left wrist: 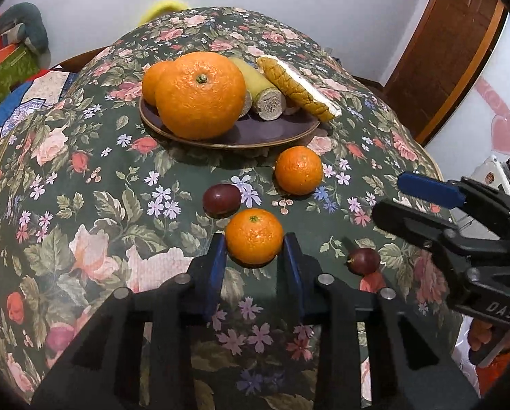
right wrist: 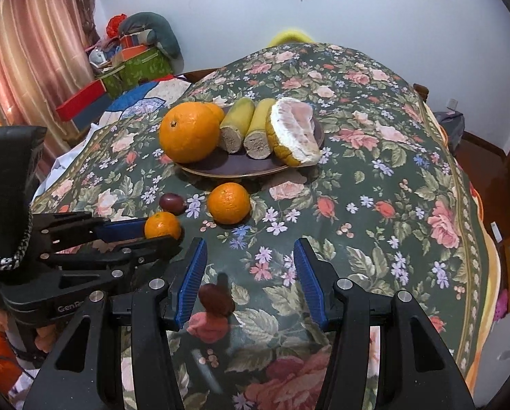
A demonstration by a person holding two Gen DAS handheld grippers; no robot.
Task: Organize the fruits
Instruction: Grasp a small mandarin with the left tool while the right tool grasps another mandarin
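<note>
Orange, round little mandarin [left wrist: 254, 235] is gripped by the left tool [left wrist: 254, 249]; right tool [right wrist: 250, 273] is left spread wide.

Fruit split between plate and cloth.
I see a big orange [left wrist: 200, 94], two cut banana pieces [right wrist: 238, 124] and a pomelo wedge [right wrist: 294, 131] on the plate [left wrist: 272, 133]; two tangerines [left wrist: 254, 235] and two grapes [left wrist: 222, 197] lie loose in front.

White letters "DAS" stand on the black body of the right gripper [left wrist: 429, 201], seen from the left wrist view. From the right wrist view, the left gripper [right wrist: 159, 230] carries "GenR" on its black frame, the remainder hidden.
</note>
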